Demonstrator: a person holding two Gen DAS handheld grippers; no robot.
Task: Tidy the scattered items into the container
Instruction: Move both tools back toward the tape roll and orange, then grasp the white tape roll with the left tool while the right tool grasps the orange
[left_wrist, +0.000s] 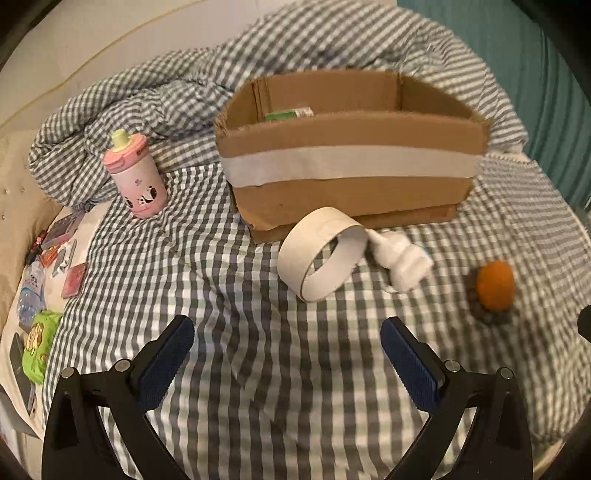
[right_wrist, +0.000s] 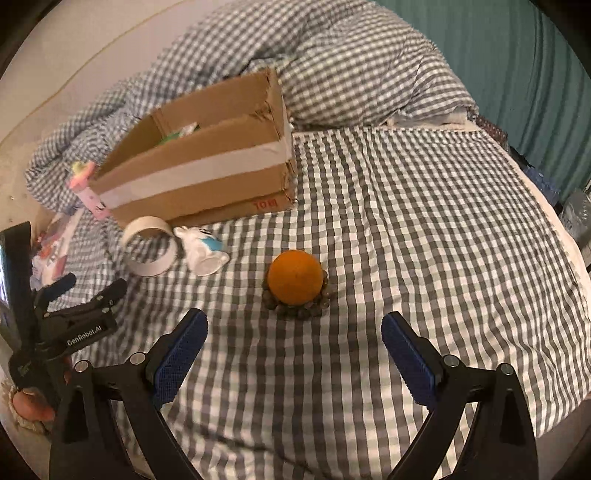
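1. Two claws, both spread wide with nothing between the jaws: left gripper (left_wrist: 287, 363) and right gripper (right_wrist: 294, 360), each of black plastic with two blue, finely ribbed pads (right_wrist: 176, 360).
2. Left gripper hovering over gingham bedding (left_wrist: 221, 295), soft and wrinkled, grey-and-white checked.
3. Nearest ahead of the left claw, one tape roll (left_wrist: 322, 253): a wide cardboard ring, white outside, lying tilted on the bedding, just in front of the box.
4. Touching the roll's right side, one small white figurine (left_wrist: 400, 264), glossy, lying on its side; blue patch visible in the right wrist view.
5. Directly ahead of the right claw, one orange (right_wrist: 294, 277), round and matte, seated on one ring of dark beads (right_wrist: 295, 312).
6. Behind roll and figurine, one cardboard box (left_wrist: 351, 199), open-topped, brown, with a white paper band round it and ragged edges; one green-and-white packet (left_wrist: 289, 114) inside.
7. Left of the box, one pink plastic cup (left_wrist: 135, 175), upright, pale green spout, panda print.
8. Far left, off the bedding, small clutter, too blurred to count.
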